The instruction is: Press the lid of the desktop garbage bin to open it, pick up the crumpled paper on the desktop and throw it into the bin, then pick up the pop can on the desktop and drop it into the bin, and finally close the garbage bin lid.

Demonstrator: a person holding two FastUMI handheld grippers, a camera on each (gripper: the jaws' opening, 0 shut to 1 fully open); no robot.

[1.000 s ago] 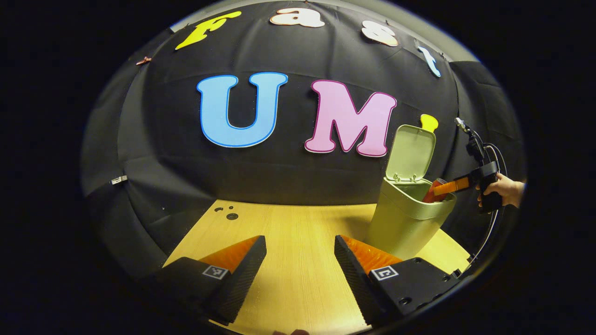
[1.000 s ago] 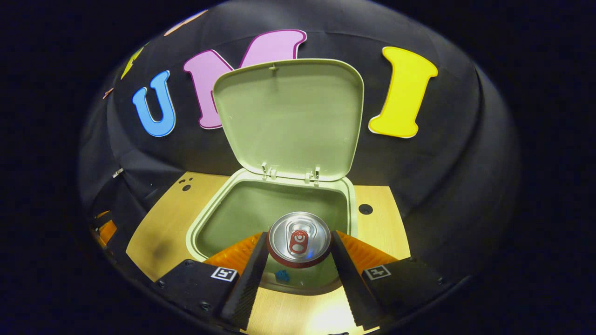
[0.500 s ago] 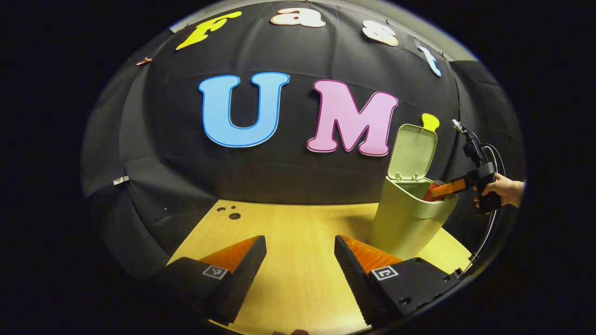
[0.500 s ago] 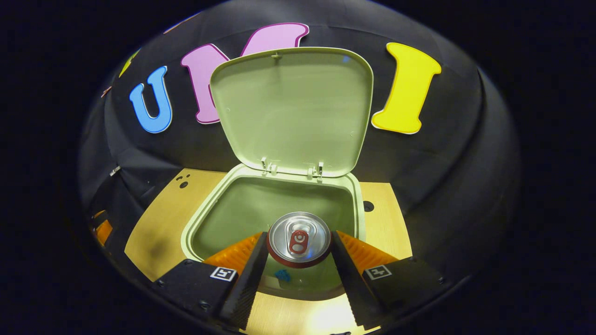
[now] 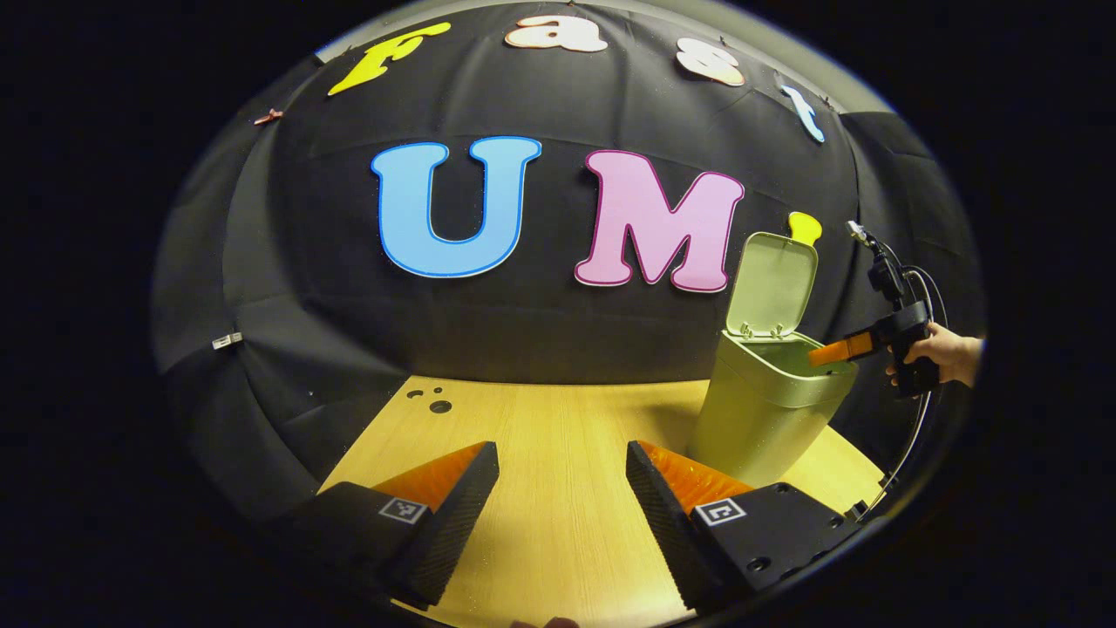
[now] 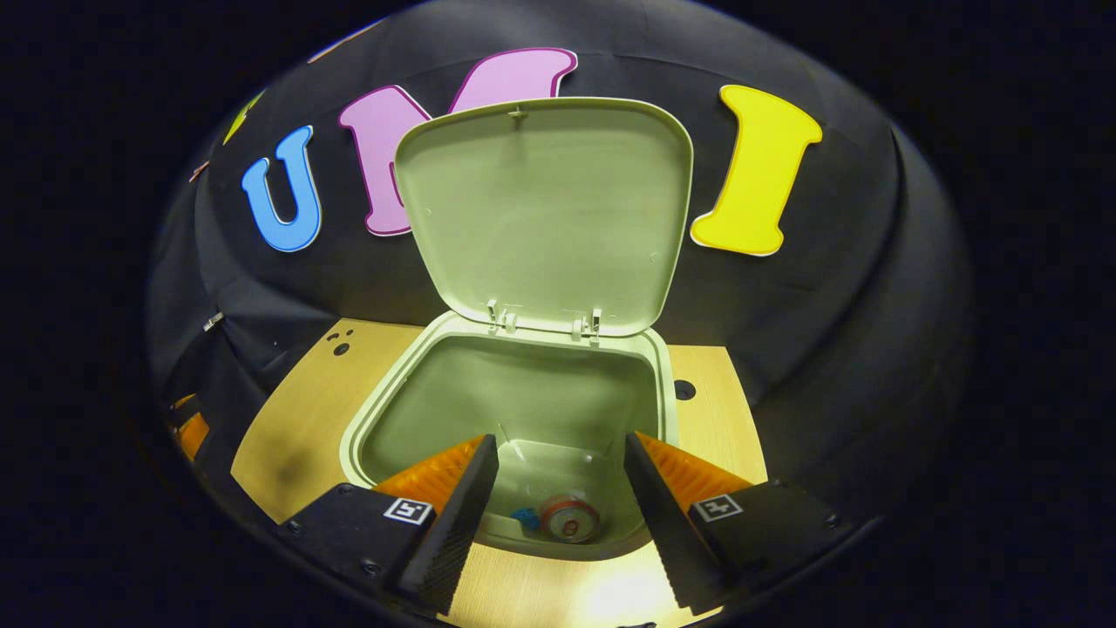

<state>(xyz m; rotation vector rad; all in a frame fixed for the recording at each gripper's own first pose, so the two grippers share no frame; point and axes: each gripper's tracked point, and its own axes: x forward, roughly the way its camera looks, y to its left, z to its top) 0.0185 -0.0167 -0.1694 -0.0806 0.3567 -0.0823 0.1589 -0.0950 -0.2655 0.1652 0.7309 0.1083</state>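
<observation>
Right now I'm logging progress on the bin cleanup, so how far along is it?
Nearly finished. The pop can lies at the bottom of the green garbage bin, next to a small blue scrap; whether the crumpled paper is in there I cannot tell. The right tool hangs open and empty over the opening. The left tool waits open above the desktop. The lid stands upright, so closing it is left.

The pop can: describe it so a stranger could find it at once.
Find the pale green bin on the wooden table, its lid standing open. At its bottom lies the pop can, silver-topped with a red rim, beside a small blue scrap.
</observation>
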